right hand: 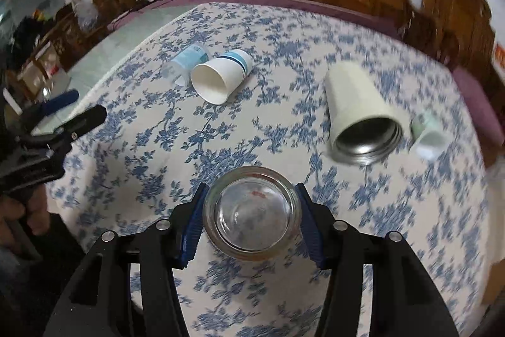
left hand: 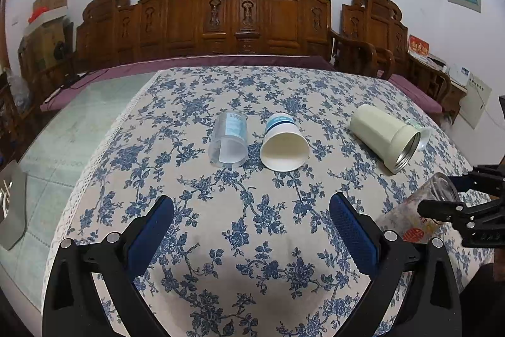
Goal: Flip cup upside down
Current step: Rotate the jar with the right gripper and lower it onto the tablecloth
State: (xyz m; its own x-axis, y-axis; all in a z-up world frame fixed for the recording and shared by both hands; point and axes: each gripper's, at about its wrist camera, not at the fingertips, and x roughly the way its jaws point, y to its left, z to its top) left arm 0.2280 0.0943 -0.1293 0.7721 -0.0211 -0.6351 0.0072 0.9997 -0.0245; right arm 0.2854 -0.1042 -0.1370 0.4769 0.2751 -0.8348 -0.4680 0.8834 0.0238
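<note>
Clear glass, with red print on its wall: the glass cup sits between the blue pads of the right gripper, which is clenched on its sides. In the right wrist view the thick base faces the camera, so the mouth points away and down toward the tablecloth. That view is motion-blurred.

Judgement on progress: the cup is grasped and partly turned, tilted rather than fully inverted. Setting it mouth-down and letting go remain. Whether its rim touches the cloth cannot be told.

The left gripper hangs with its jaws spread wide and nothing between them, over bare cloth.

Ahead of the left gripper, farther off, a clear plastic cup and a paper cup lie on their sides just beside each other, mouths toward the camera. To their right lies a cream flask, also on its side.

View comparison: the left wrist camera shows the glass cup from the side, at its right, revealing its slant. The right wrist camera alone shows the pad contact on both sides, and a small pale cup lying just right of the flask's mouth.
</note>
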